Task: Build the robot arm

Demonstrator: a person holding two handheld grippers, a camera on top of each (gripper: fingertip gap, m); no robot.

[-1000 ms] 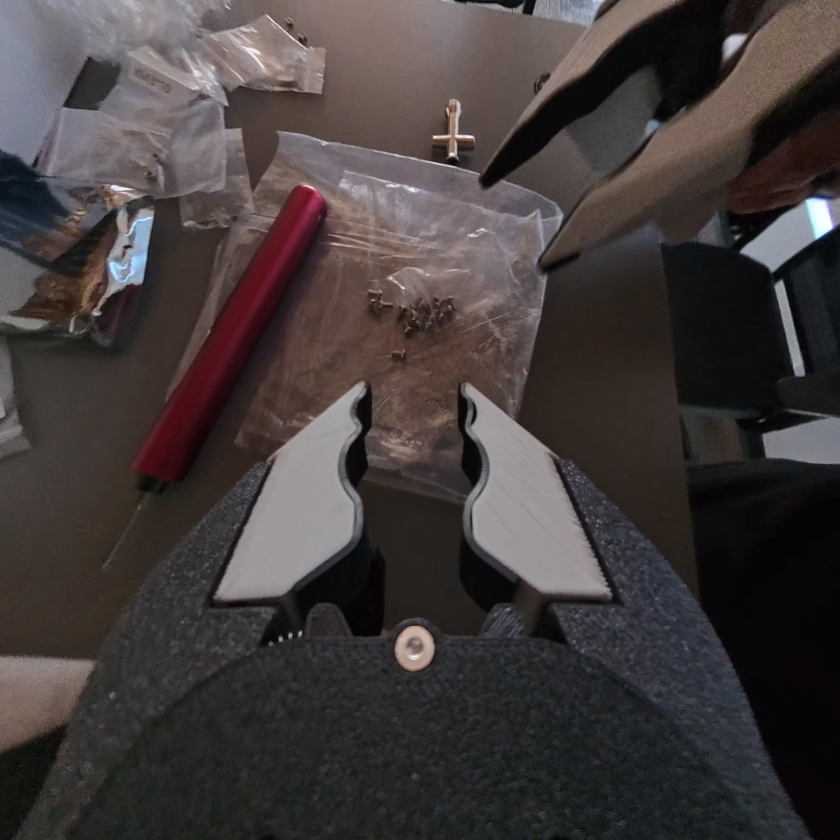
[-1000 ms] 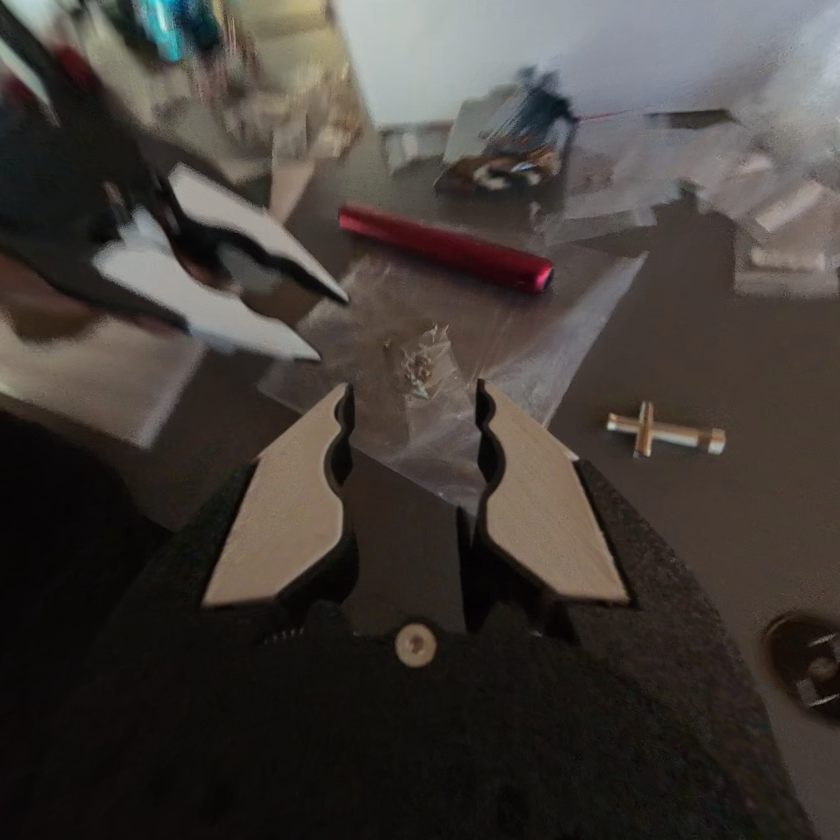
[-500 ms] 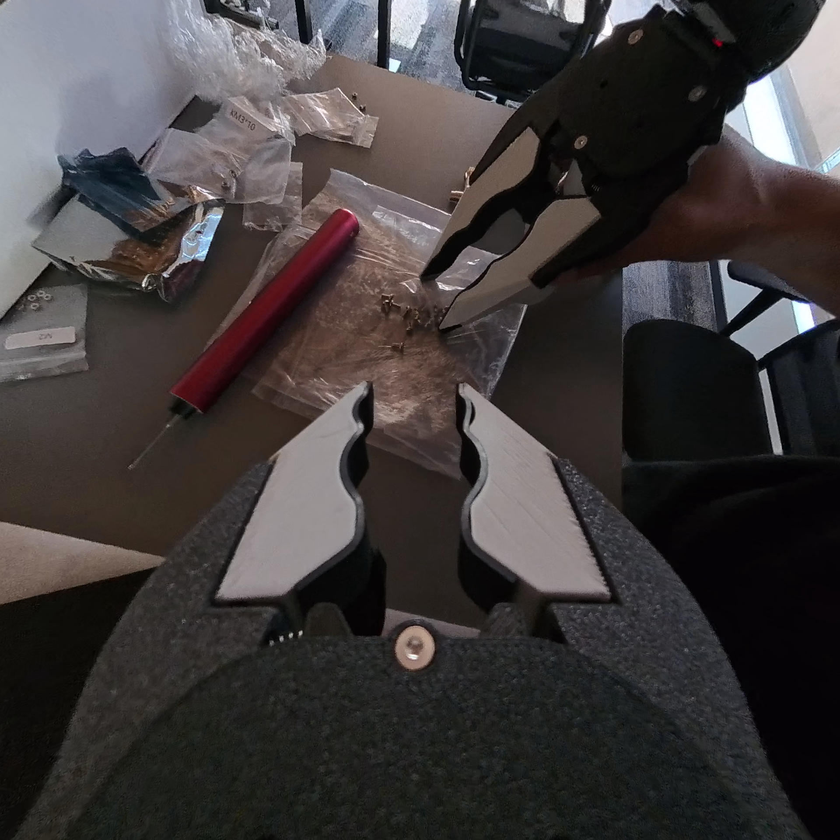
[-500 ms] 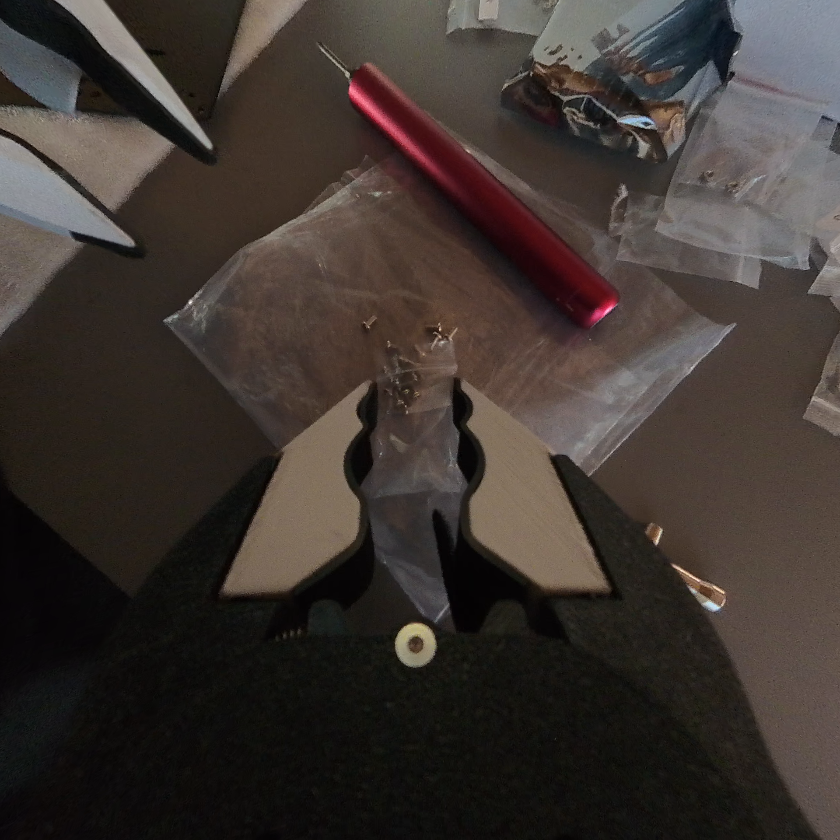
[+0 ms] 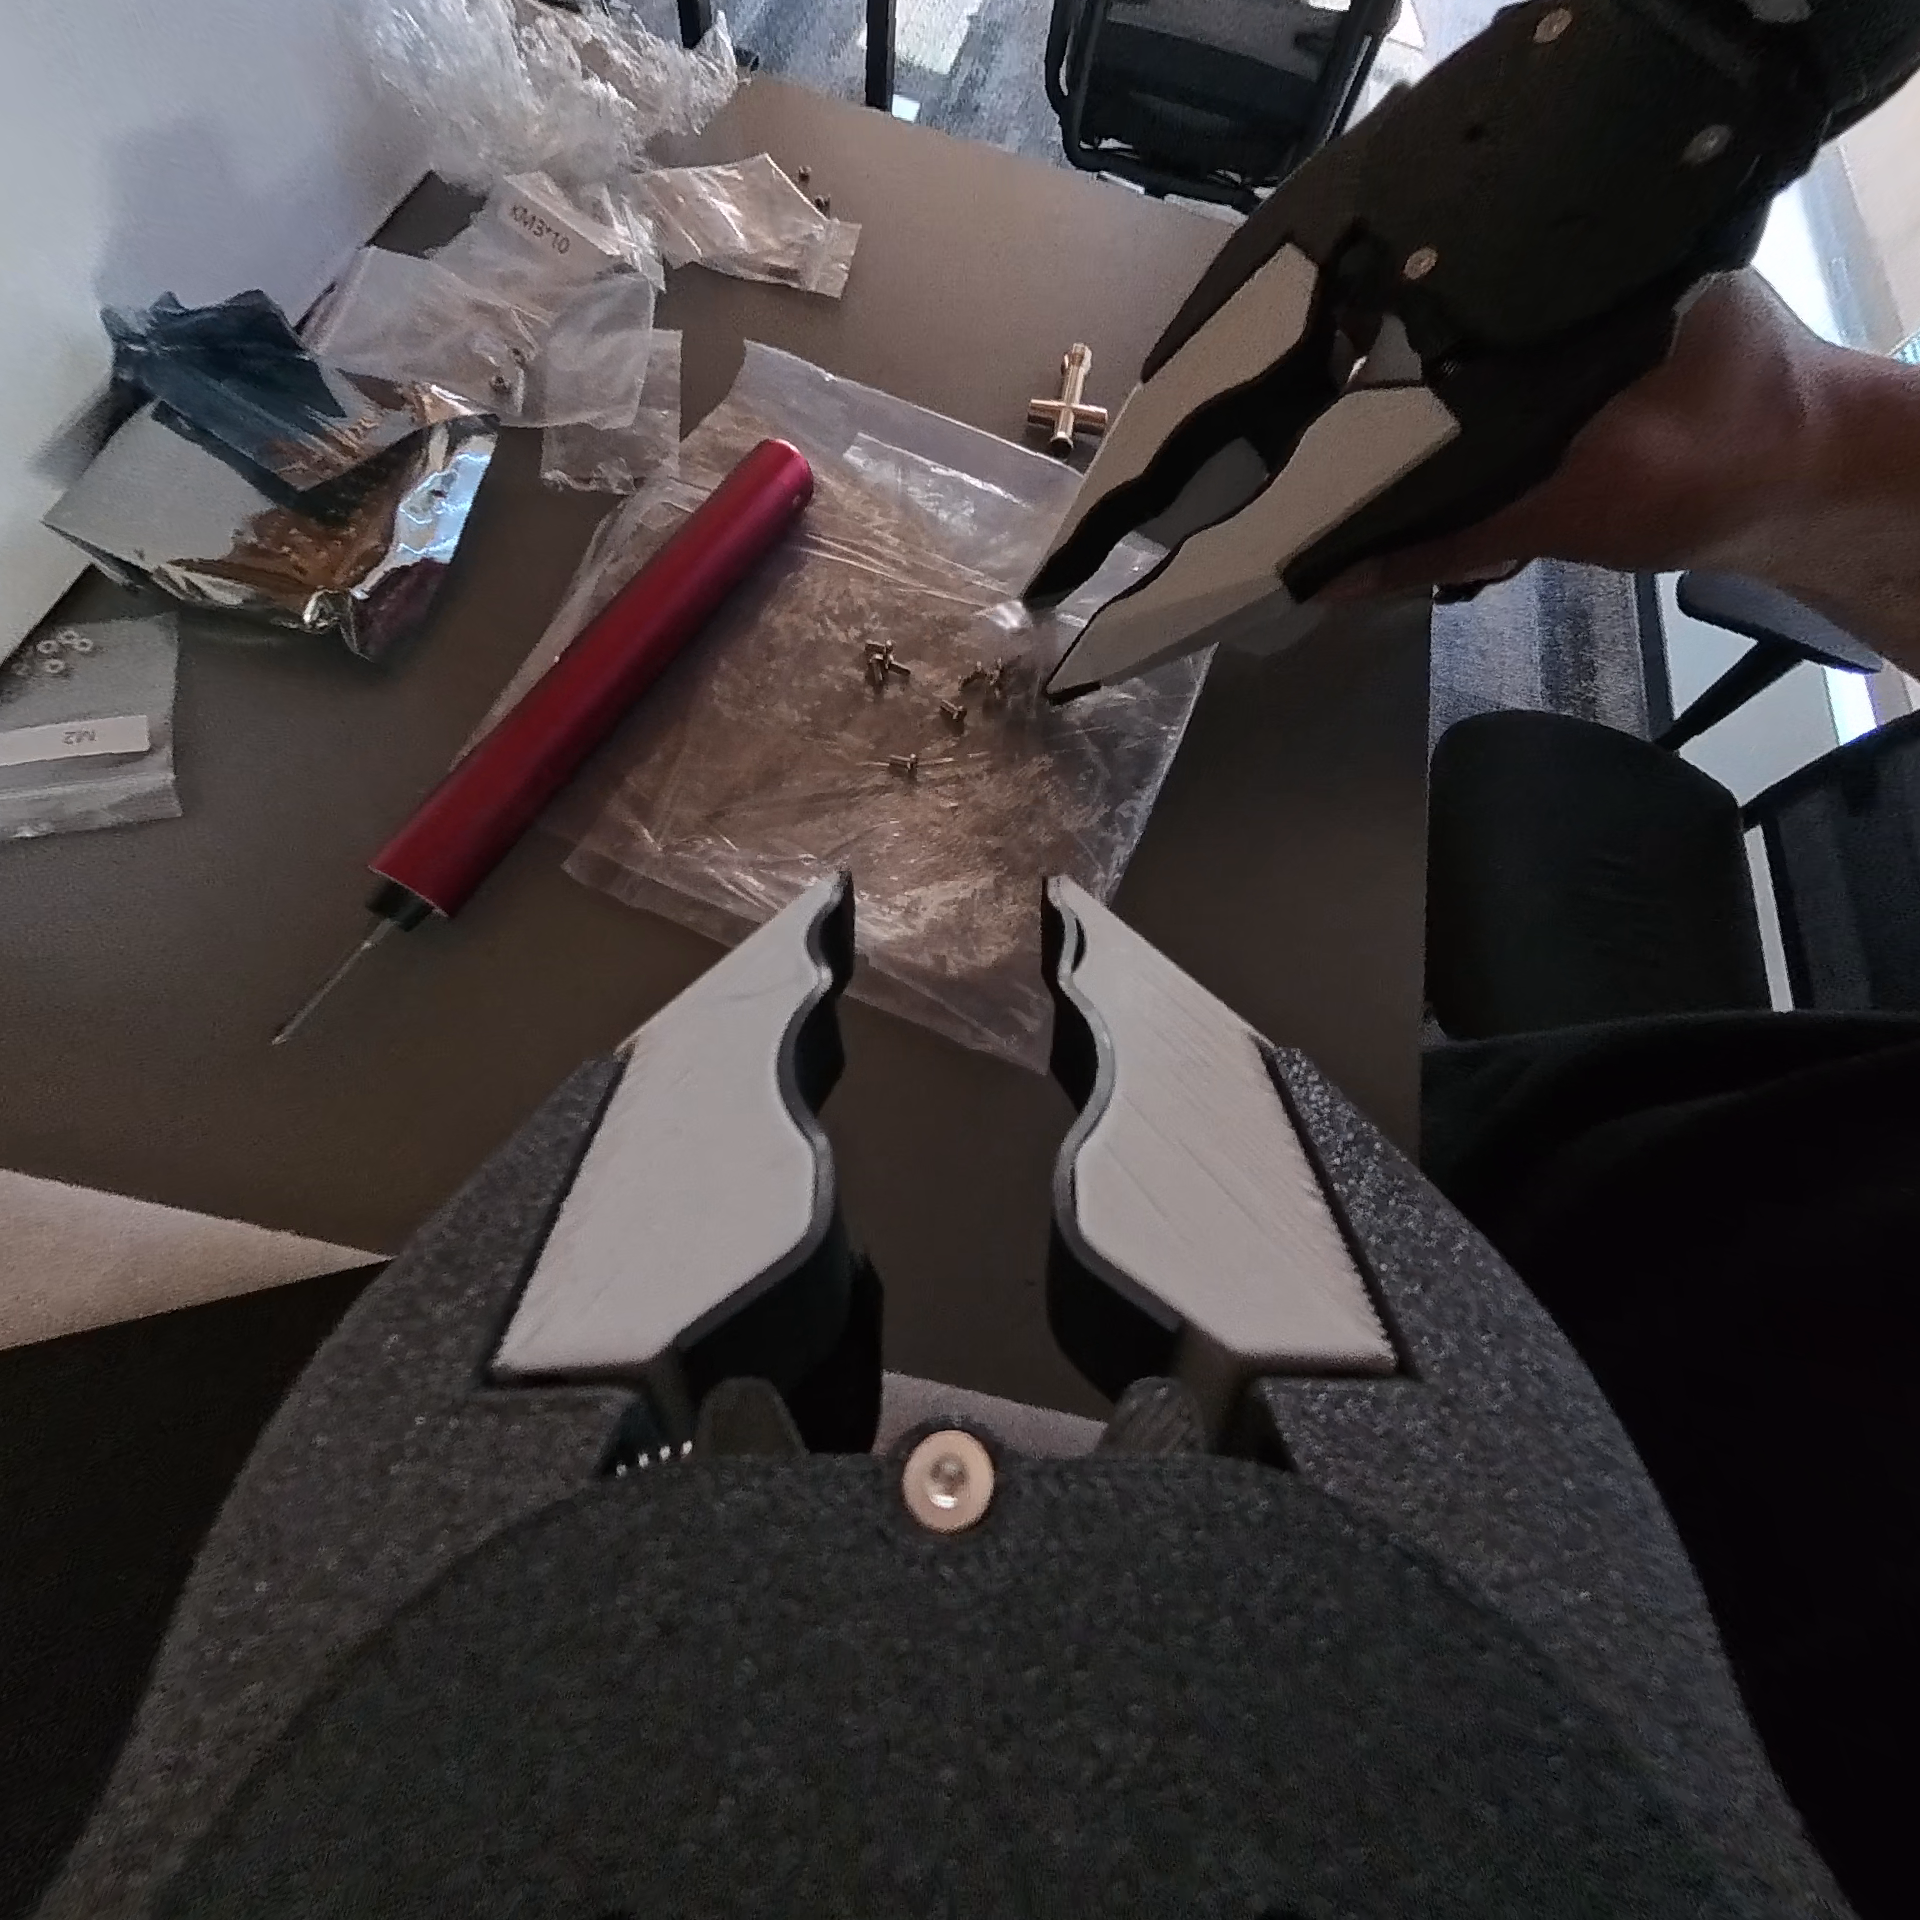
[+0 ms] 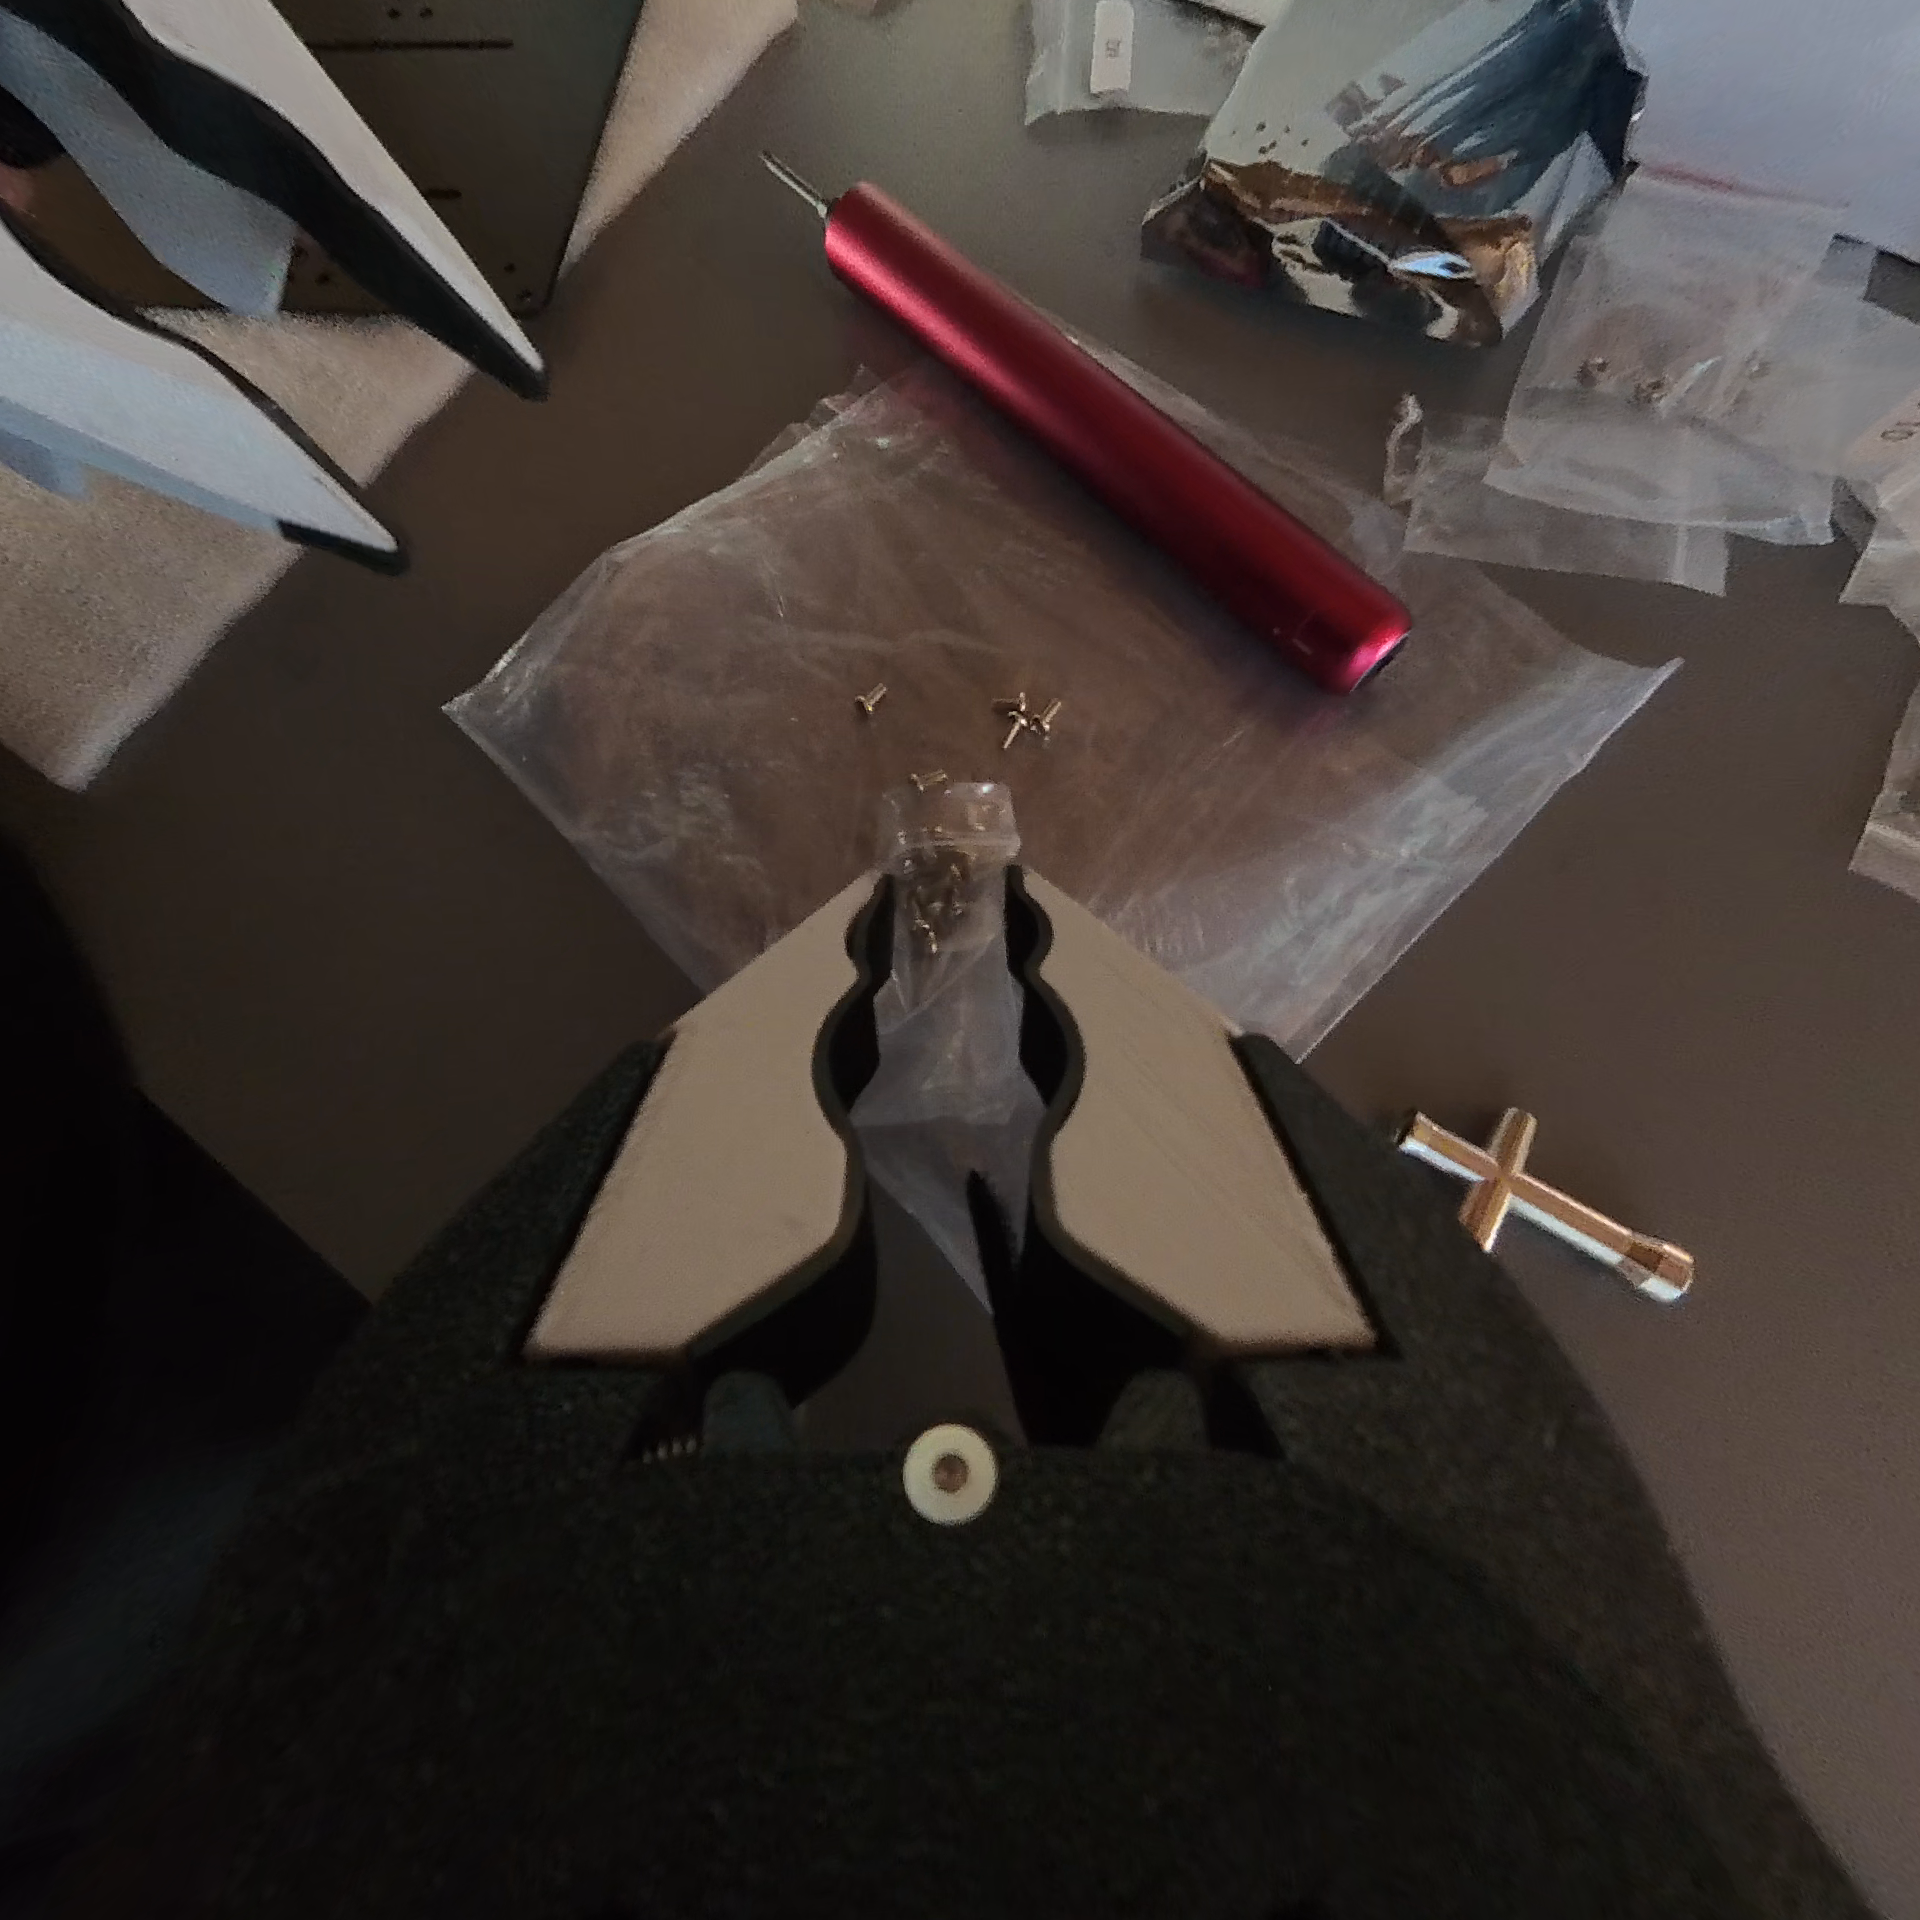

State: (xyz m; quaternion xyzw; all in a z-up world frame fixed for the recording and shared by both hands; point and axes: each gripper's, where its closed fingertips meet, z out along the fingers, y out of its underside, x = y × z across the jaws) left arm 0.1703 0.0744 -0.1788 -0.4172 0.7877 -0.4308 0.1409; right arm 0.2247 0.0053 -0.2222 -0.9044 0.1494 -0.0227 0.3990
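Note:
My right gripper (image 6: 951,883) is shut on a small clear plastic bag (image 6: 940,831) with several small brass screws inside. The bag's open mouth points down at a large clear plastic bag (image 6: 727,623) lying flat on the brown table. Several loose screws (image 6: 1023,717) lie on the large bag. In the left wrist view the right gripper (image 5: 1049,644) hovers just above those screws (image 5: 883,665), with a hand behind it. My left gripper (image 5: 945,888) is open and empty above the near edge of the large bag (image 5: 831,821). It also shows in the right wrist view (image 6: 462,468).
A red screwdriver (image 5: 603,675) lies along the large bag's left side. A brass cross-shaped wrench (image 5: 1070,410) lies beyond the bag. A silver foil pouch (image 5: 312,551) and several small clear bags (image 5: 582,312) crowd the far left. Black chairs (image 5: 1579,862) stand right of the table. Spacing between my two grippers at the tips: around 10 centimetres. My left gripper's tips are some 10 centimetres from the red screwdriver (image 5: 603,675). The right camera catches it too, in the right wrist view (image 6: 1034,374).
My right gripper came down over the large bag and its jaws narrowed onto the small bag of screws. My left gripper drew back a little, jaws unchanged.

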